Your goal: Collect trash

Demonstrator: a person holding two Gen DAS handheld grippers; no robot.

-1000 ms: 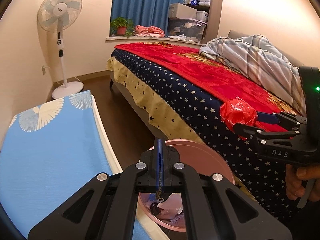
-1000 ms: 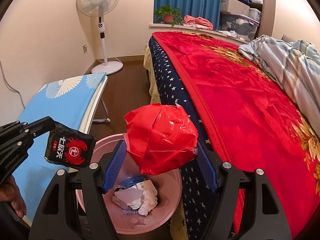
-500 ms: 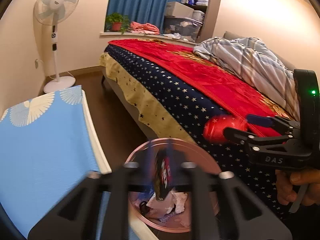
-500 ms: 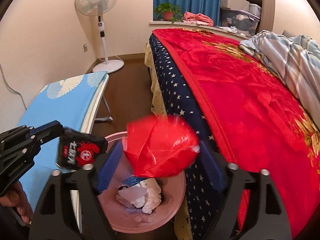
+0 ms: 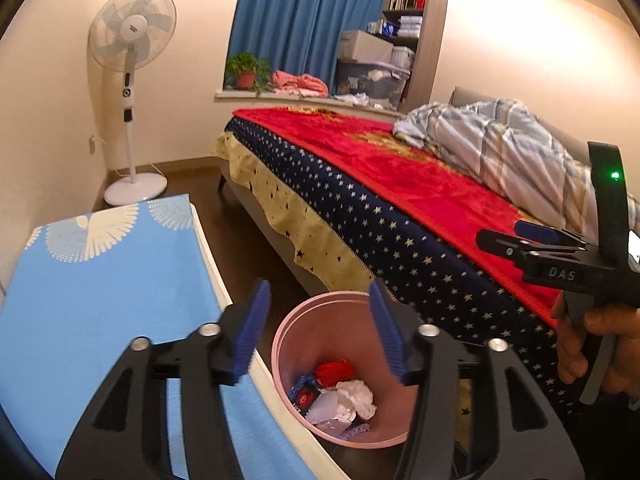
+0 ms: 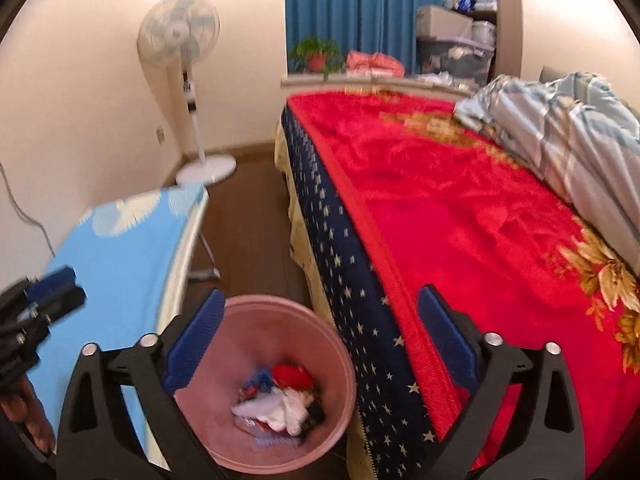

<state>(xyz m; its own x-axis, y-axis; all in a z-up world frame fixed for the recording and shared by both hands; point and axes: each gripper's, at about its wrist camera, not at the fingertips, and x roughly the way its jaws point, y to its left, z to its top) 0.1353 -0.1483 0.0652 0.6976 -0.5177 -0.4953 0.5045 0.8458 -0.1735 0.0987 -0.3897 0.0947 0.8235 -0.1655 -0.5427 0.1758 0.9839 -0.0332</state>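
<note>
A pink trash bin [image 5: 288,324] stands on the floor between the bed and a blue-topped table; it also shows in the right wrist view [image 6: 316,324]. Inside lie a red crumpled wrapper [image 5: 334,372], a dark snack packet [image 5: 305,392] and white tissues [image 5: 354,398]. My left gripper [image 5: 320,320] is open and empty above the bin. My right gripper [image 6: 320,334] is open and empty above the bin's rim; it also shows in the left wrist view [image 5: 508,240] at the right, over the bed edge.
The bed with a red blanket [image 6: 460,220] and starred navy edge [image 5: 400,240] is to the right. The blue-topped table [image 5: 100,300] is to the left. A standing fan [image 5: 132,92] is at the far wall. A striped duvet [image 5: 500,140] lies on the bed.
My left gripper opened and let go of the dark packet; my right gripper opened and let go of the red wrapper. Both pieces now lie in the bin.
</note>
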